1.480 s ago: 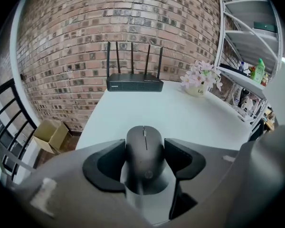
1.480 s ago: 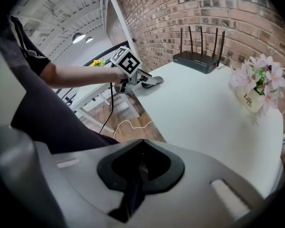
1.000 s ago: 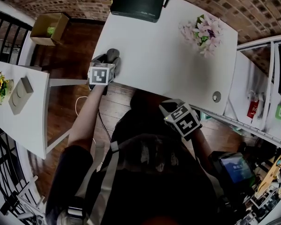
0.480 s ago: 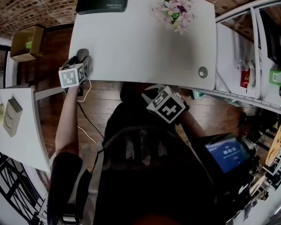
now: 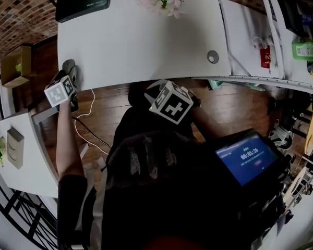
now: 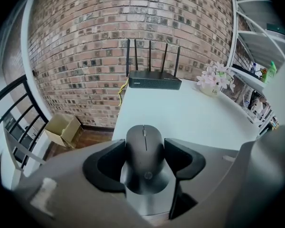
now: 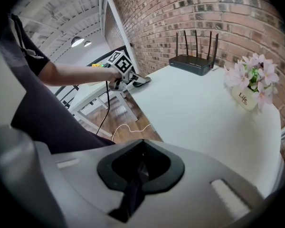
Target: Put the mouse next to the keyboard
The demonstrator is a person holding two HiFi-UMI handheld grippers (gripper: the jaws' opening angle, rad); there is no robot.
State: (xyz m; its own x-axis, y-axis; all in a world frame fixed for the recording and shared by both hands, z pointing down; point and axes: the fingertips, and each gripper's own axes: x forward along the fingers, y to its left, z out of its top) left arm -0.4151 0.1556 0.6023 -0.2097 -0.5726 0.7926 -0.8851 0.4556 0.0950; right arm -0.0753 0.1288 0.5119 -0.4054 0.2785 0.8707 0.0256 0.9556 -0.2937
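Left gripper point(image 5: 67, 77) is out at the near left corner of the white table point(image 5: 146, 46), and it's got the black mouse point(image 6: 144, 148): the jaws are clamped on its two flanks, with the scroll wheel pointing away toward the far edge. That side-on grip makes sense, since the pads bear on the narrow waist of the shell and the buttons are left untouched. From the right gripper view the mouse sits right at table level on that corner, and whether it rests on the surface or is just clear of it, I can't tell. The right gripper point(image 7: 142, 144) is empty, with its jaws brought together on nothing, and it's held low near the person's body by the near edge, out of the working hand's way. Now the catch: no keyboard shows in any view. On the table there's a black router point(image 6: 154, 81) with its antennas up at the far edge, a pot of pink flowers point(image 7: 251, 84) toward the far right, and a round cable port point(image 5: 213, 57) near the right edge, with bare white top in between. A cardboard box point(image 6: 64, 129) sits on the wooden floor beyond the left corner. My read is that the pick is done and the carry comes next, but where the mouse should land can't be judged from here.
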